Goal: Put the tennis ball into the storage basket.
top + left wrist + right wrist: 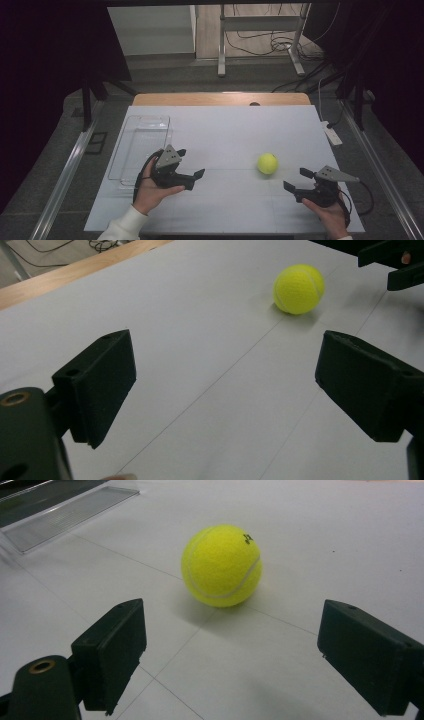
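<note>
Jaws apart, tennis ball [221, 565] unobstructed ahead; clear tray [141, 145] aside.

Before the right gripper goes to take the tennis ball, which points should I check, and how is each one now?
1. Right gripper open wide enough: ok.
2. Tennis ball free, nothing touching it: ok.
3. Ball lies ahead between the right jaws: ok.
4. Left gripper apart from the ball: ok.
5. Clear tray away from the path: ok.
6. Ball at rest, not rolling: cannot tell.
</note>
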Available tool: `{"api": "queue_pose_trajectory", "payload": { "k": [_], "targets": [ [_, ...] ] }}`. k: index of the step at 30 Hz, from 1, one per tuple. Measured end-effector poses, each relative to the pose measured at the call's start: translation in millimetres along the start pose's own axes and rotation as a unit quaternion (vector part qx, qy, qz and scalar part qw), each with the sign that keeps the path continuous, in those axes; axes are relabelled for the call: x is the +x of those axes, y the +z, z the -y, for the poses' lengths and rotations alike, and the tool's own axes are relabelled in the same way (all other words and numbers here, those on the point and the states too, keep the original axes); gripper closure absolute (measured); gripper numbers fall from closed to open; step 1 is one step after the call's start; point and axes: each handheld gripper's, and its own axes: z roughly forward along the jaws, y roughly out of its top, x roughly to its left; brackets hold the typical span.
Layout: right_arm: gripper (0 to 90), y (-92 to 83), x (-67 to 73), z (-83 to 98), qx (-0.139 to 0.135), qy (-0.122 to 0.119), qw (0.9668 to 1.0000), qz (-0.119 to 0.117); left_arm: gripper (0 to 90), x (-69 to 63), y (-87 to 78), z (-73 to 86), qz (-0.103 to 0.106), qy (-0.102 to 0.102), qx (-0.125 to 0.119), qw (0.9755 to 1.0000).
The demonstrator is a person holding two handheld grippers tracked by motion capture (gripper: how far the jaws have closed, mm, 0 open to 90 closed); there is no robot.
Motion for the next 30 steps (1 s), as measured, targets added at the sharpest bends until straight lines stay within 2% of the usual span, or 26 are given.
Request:
{"api": "queue_pose_trajectory", "payload": {
  "k": [30],
  "targets": [
    [12.1, 0.0, -0.4, 0.7, 0.001, -0.001, 1.0, 0.0, 10.1, -11.7, 21.3, -13.0, 0.022, 0.017, 0.009, 0.9996]
  ]
}}
